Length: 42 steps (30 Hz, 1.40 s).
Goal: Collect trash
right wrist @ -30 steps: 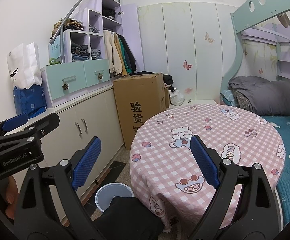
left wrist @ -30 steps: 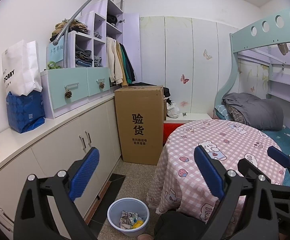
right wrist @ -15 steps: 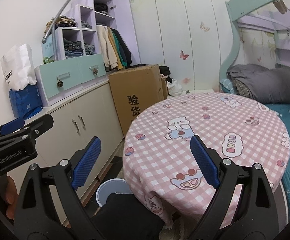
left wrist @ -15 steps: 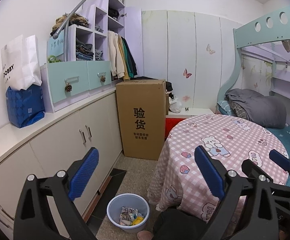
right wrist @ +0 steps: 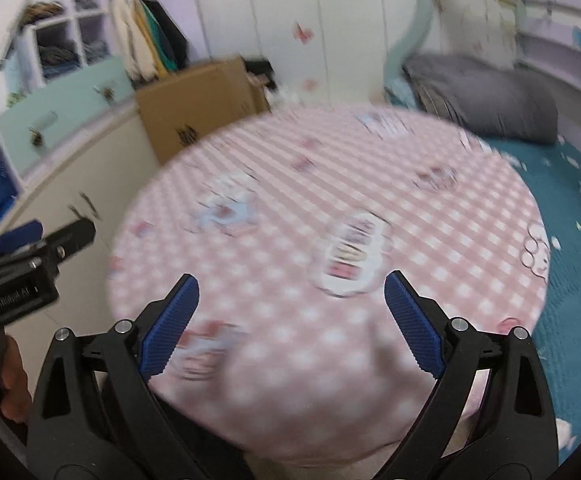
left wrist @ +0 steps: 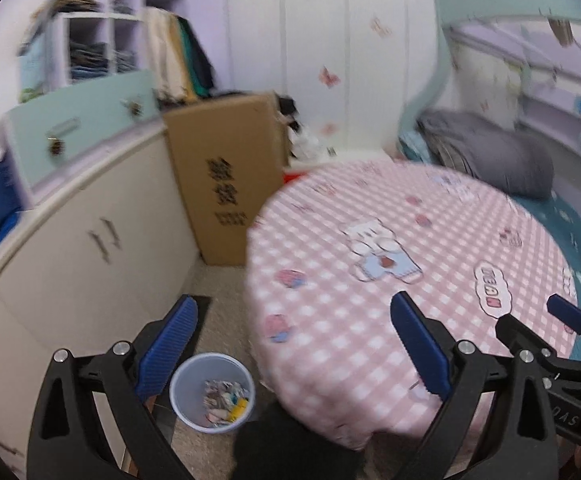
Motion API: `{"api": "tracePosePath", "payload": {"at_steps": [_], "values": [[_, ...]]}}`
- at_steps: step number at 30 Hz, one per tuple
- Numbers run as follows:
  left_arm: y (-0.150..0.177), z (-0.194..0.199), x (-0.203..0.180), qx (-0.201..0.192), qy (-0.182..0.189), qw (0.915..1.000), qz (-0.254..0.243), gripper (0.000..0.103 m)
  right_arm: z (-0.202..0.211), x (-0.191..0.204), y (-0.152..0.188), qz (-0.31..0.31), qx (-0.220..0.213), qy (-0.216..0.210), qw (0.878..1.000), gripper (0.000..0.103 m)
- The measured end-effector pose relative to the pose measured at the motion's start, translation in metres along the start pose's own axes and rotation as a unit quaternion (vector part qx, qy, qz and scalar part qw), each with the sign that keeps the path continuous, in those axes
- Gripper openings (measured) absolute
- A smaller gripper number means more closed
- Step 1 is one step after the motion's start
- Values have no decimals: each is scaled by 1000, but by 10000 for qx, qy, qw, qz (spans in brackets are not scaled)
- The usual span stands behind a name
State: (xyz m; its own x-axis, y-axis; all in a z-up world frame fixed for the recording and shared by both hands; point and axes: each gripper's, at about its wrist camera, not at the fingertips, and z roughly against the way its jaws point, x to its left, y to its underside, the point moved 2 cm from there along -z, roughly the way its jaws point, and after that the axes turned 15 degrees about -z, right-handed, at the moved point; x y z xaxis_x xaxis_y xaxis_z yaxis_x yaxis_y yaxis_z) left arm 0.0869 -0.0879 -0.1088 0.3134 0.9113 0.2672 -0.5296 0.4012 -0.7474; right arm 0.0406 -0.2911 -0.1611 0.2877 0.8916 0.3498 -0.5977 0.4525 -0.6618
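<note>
- Left wrist view: left gripper [left wrist: 292,346] spread wide, blue pads far apart, nothing between them, touching nothing.
- Trash bin [left wrist: 212,392], pale blue plastic, stands on the floor just below the left pad, beside the round table [left wrist: 390,264]; it holds crumpled wrappers [left wrist: 224,396], mixed colours, one yellow bit.
- Table is covered with a pink checked cloth with cartoon prints; no loose trash visible on it, though the frame is motion-blurred.
- Right gripper [left wrist: 570,320] shows at the right edge of this view, hanging over the table's near right rim.
- Right wrist view: right gripper [right wrist: 290,322] also wide open and empty, hovering above the near edge of the table [right wrist: 330,200], no contact seen.
- Left gripper [right wrist: 26,256] visible at far left of this view, with part of a hand [right wrist: 10,380] on its handle.
- Cardboard box [left wrist: 226,184] stands on the floor between the white counter [left wrist: 70,240] cabinets and the table.
- Bed [right wrist: 562,208] with teal sheet and grey rolled blanket [right wrist: 486,100] sits right of the table.
</note>
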Motion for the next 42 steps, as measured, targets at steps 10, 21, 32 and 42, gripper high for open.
{"api": "tracePosePath", "payload": {"at_steps": [10, 21, 32, 42], "values": [[-44, -121, -87, 1084, 1045, 9886, -64, 95, -55, -61, -39, 297, 593, 909, 9937, 93], [-67, -181, -120, 1483, 637, 9869, 74, 95, -112, -54, -76, 1018, 1099, 539, 9872, 94], [-79, -193, -121, 1357, 511, 9893, 157, 96, -125, -52, -85, 1064, 1029, 387, 9882, 97], [-78, -194, -121, 1347, 513, 9894, 167, 98, -136, -46, -91, 1192, 1053, 275, 9869, 97]]}}
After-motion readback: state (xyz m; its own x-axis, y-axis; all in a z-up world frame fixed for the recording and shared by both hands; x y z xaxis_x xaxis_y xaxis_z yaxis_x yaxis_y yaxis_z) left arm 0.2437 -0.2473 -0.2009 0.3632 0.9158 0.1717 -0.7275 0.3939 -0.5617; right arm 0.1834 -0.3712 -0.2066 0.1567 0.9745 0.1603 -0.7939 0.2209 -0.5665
